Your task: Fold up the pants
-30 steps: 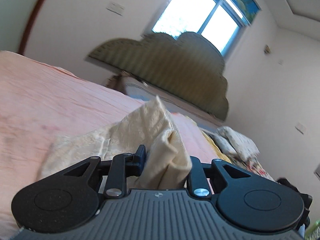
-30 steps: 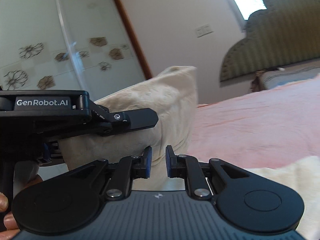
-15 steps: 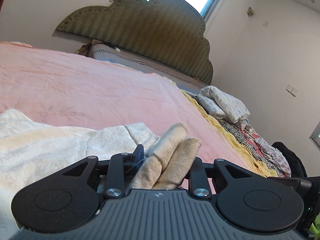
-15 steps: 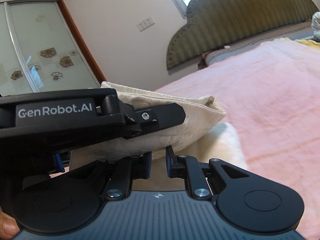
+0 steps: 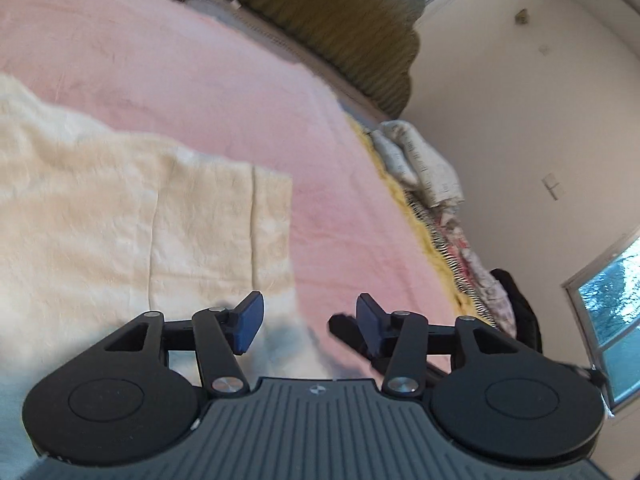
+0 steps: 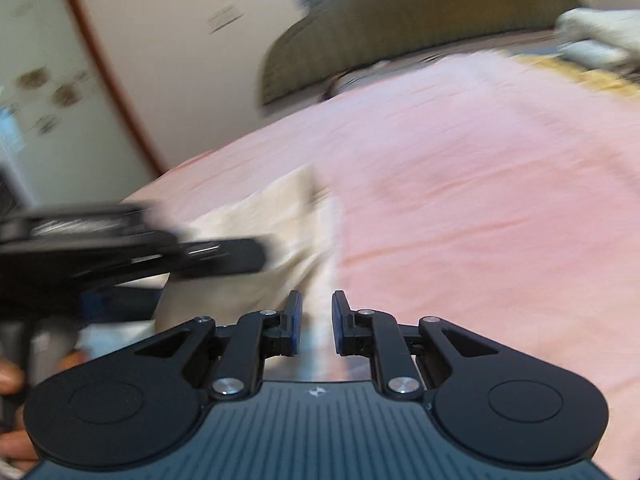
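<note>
1. Cream is shown by the pants [image 5: 120, 216], ahead and to the left of the left gripper [image 5: 306, 322].
2. Black arms and blue pads [image 5: 250, 326] are seen on that gripper; the same colours are worn by the right gripper [image 6: 316, 322].
3. Plain pink is seen on the sheet [image 5: 224, 92] beyond both grippers.
4. Olive green, ribbed, is the headboard [image 5: 340, 16] far ahead.
5. A yellow blanket [image 5: 404, 196] and zebra-striped cloth [image 5: 452, 256] lie to the right.
</note>
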The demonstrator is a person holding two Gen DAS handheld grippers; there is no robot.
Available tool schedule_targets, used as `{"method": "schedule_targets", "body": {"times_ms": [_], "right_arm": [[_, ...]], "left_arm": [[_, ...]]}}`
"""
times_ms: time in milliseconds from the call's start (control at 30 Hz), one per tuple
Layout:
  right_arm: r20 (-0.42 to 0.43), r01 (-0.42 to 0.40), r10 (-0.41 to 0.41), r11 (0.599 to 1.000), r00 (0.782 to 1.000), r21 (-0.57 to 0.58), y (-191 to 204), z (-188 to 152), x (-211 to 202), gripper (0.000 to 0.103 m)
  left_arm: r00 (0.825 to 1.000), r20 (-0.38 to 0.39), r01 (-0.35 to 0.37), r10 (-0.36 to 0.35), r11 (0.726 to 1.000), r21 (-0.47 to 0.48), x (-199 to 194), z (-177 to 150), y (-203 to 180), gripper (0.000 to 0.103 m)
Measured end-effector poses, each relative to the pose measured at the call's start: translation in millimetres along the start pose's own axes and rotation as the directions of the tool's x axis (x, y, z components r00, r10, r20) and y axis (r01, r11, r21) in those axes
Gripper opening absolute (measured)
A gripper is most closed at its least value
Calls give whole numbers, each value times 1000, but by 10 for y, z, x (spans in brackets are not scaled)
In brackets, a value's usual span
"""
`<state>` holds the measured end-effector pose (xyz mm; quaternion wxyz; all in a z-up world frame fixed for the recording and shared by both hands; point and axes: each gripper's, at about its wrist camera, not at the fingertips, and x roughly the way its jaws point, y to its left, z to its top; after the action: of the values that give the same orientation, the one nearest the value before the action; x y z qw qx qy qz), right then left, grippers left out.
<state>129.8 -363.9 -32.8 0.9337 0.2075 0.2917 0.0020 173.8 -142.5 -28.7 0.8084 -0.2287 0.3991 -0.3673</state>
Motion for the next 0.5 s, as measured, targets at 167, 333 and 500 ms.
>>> {"method": "schedule_targets", "body": {"times_ms": [167, 333, 500], "right_arm": [[79, -35, 34, 999, 996, 15, 14, 343, 40, 15], [11, -80, 84, 976, 996, -205, 495, 589, 510, 15], [-133, -64, 24, 949, 991, -308, 610, 542, 1059, 14]], "left_arm": [[972, 171, -177, 164, 982, 64, -580, 86, 84, 67], [934, 177, -315, 311, 949, -4, -914, 130, 479, 67], [930, 78, -362, 360, 932, 9, -916, 93, 736, 65]]}}
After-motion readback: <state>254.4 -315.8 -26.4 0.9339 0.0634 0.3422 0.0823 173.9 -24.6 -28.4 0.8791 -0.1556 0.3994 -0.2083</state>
